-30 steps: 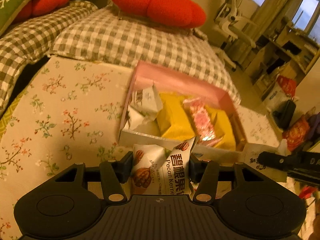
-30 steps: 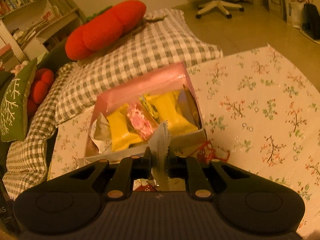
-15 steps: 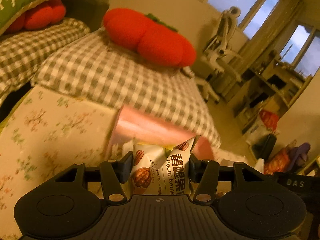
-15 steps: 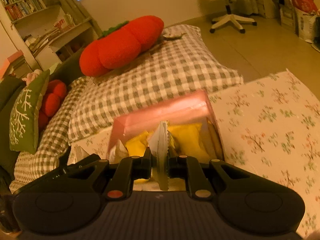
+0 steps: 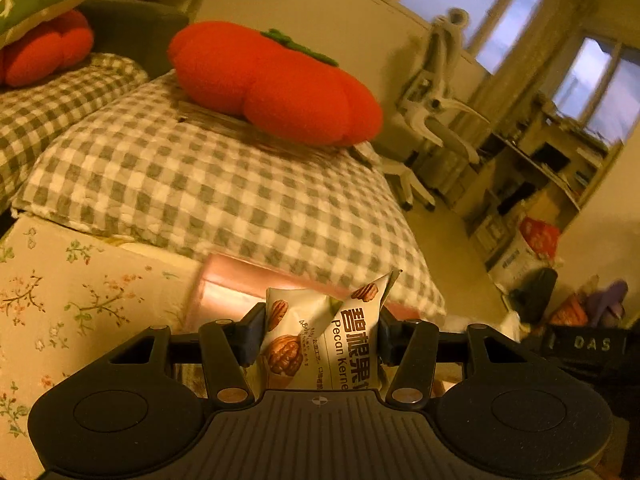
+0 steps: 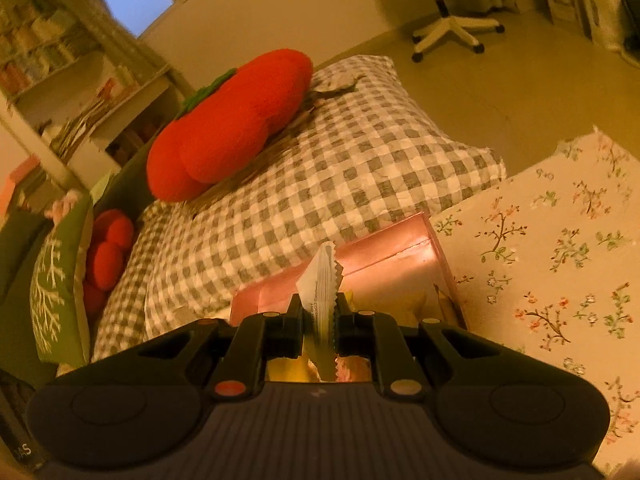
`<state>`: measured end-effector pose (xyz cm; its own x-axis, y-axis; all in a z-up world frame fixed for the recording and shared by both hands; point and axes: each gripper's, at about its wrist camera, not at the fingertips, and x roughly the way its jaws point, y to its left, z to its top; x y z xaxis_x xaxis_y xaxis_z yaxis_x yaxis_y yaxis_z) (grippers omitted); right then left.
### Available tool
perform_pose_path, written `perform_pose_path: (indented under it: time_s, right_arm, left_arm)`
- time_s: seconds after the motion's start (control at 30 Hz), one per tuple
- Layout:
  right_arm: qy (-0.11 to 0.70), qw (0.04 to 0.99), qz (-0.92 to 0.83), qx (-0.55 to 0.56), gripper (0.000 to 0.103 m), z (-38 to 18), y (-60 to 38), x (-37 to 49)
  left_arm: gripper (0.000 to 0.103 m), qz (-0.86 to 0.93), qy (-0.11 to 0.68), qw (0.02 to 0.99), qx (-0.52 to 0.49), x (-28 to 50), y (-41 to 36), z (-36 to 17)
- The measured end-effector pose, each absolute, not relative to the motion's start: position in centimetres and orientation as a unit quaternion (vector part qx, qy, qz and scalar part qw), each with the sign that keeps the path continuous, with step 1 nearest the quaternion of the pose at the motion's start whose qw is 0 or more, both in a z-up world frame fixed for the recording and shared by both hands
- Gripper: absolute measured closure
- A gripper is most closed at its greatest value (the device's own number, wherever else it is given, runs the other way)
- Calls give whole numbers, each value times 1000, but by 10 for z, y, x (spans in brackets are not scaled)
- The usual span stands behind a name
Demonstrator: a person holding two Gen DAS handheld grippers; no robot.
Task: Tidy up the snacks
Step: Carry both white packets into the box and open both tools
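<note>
My left gripper is shut on a white pecan kernel packet, held above the near side of the pink box. My right gripper is shut on a thin white snack packet, edge-on with a serrated end, held over the same pink box. Yellow packets show inside the box just beyond the right fingers. Most of the box's inside is hidden behind both grippers.
The box stands on a floral tablecloth, which also shows in the left wrist view. Behind it lies a checked cushion with a red tomato pillow. A white office chair and shelves stand further back.
Both grippers have risen and tilted up with their packets still held. The box has dropped low in both views and its contents are now mostly out of sight.
</note>
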<state>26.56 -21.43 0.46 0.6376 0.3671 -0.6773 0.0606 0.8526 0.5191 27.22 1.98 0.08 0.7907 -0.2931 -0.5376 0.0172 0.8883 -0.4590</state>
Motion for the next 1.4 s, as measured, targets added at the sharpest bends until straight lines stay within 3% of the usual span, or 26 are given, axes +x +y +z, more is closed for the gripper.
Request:
perform_pose_path:
  time_s: [0.43,0.53,0.6,0.67,0.97,1.4]
  right_arm:
    - [416,838,111,335,90,-42,-231,302]
    - [415,832,126,345,90,-53,-229,306]
    - [409,832,131,352,89,-58,-228,306]
    - [410,829,131,356,82,-63,-229,307]
    - [409,837,96,352,79,-45,-246,293]
    - [423,837,77,340,74,-19,-244,246]
  left_arm:
    - [50,-77,307,931,-184,307,-18,-24]
    - [47,-62,297,939,-164,309,-23,-30]
    - [39,-57,290,940,-170,310,-20,-31]
    - [37,-47,286,939,-184,308,-12,-31]
    - [33,-71,282,925,-245,298,19,-14]
    - [30,-42,296,932,-207,256,36,18]
